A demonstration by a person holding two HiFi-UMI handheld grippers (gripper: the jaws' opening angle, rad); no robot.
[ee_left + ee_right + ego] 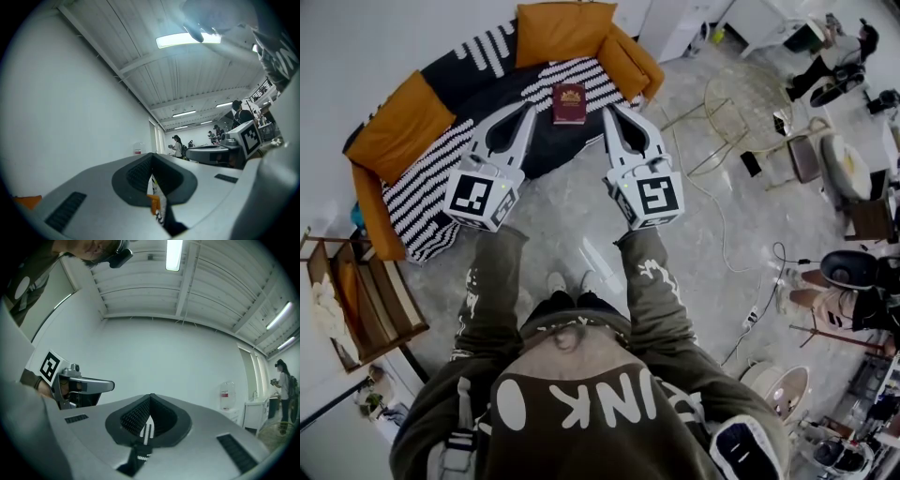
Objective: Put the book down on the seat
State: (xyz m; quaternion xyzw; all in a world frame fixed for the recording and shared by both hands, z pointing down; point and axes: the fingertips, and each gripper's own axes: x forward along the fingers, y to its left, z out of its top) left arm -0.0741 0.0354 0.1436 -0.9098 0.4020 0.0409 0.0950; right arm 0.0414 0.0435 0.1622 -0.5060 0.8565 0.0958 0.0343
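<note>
A dark red book [569, 103] lies flat on the black seat [546, 142] of a sofa with orange cushions and a black-and-white striped throw. Neither gripper touches it. My left gripper [528, 109] points at the seat just left of the book, jaws pressed together with nothing between them. My right gripper [609, 113] hangs just right of the book, also shut and empty. In the left gripper view the closed jaws [151, 158] tilt up toward the wall and ceiling. The right gripper view shows its closed jaws [150, 399] in the same way.
An orange cushion [398, 127] sits at the sofa's left end and another [564, 33] at the back. A wooden shelf [361, 300] stands at the left. A round gold wire table [750, 103] and floor cables [750, 281] lie to the right, with people working beyond.
</note>
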